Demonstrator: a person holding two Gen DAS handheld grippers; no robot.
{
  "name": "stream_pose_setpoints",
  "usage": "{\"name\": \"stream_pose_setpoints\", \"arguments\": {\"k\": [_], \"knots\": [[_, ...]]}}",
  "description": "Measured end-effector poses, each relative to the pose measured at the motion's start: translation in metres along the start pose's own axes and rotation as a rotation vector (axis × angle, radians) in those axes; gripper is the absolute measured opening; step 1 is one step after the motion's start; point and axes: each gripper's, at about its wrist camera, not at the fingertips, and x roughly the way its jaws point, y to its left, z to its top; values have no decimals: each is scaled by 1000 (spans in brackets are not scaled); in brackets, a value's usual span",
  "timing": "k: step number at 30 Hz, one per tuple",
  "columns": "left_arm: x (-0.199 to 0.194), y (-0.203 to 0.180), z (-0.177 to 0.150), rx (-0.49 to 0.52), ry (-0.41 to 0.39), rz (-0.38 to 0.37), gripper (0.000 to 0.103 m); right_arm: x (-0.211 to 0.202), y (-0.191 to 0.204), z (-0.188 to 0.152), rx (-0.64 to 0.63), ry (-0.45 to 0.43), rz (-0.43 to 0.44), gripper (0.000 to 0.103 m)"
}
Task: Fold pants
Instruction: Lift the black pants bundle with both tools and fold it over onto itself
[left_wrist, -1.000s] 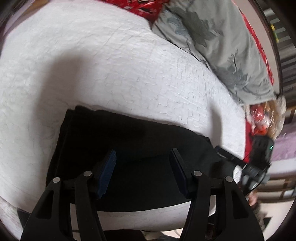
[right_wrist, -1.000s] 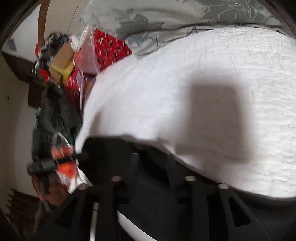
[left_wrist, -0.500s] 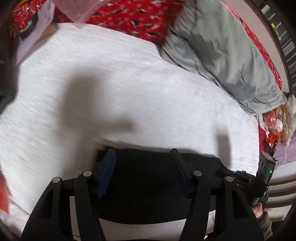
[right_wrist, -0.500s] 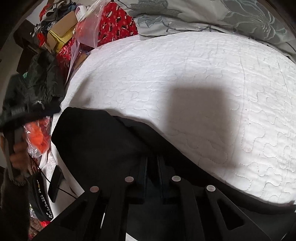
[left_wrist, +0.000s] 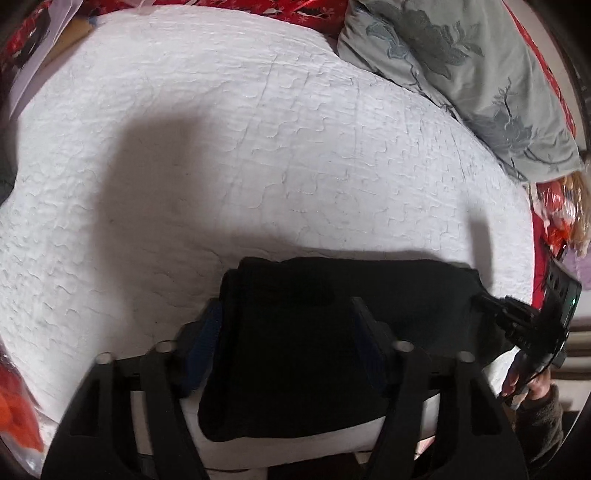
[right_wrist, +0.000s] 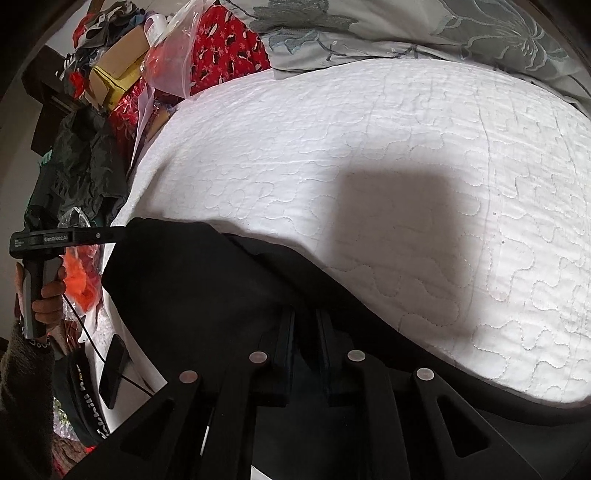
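The black pants (left_wrist: 332, 332) lie folded at the near edge of the white quilted bed (left_wrist: 258, 147). My left gripper (left_wrist: 288, 332) is open, its blue-padded fingers (left_wrist: 207, 332) spread on either side of the pants' left end. In the right wrist view the pants (right_wrist: 192, 288) spread dark across the lower frame. My right gripper (right_wrist: 304, 332) is nearly shut, its fingers pinching a fold of the black fabric. The right gripper also shows in the left wrist view (left_wrist: 517, 317) at the pants' right end. The left gripper shows in the right wrist view (right_wrist: 92, 236) at the pants' far corner.
A grey floral pillow (left_wrist: 461, 66) lies at the bed's far right. Red patterned fabric (right_wrist: 225, 48), boxes (right_wrist: 118, 70) and bags are piled beside the bed on the left. A dark garment (right_wrist: 81, 166) hangs there. A phone (right_wrist: 112, 369) and cable lie below.
The left gripper has moved back and left along the pants, which now sit between its open fingers. The right gripper closed further on the fabric and the view steadied.
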Motion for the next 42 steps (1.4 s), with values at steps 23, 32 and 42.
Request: {"name": "stream_pose_setpoints", "arguments": {"k": [23,32,42], "knots": [[-44,-68,-64,-189,-152,-45,58,-123,-82,-43,241,-213,-25,41],[55,-268,-134,-88,99,-339,61,-173,-177,-137,483,-259,-44,49],[108,-314,-169,-237,214,-431,61,-152,-217,-163,613,-266,149,49]]}}
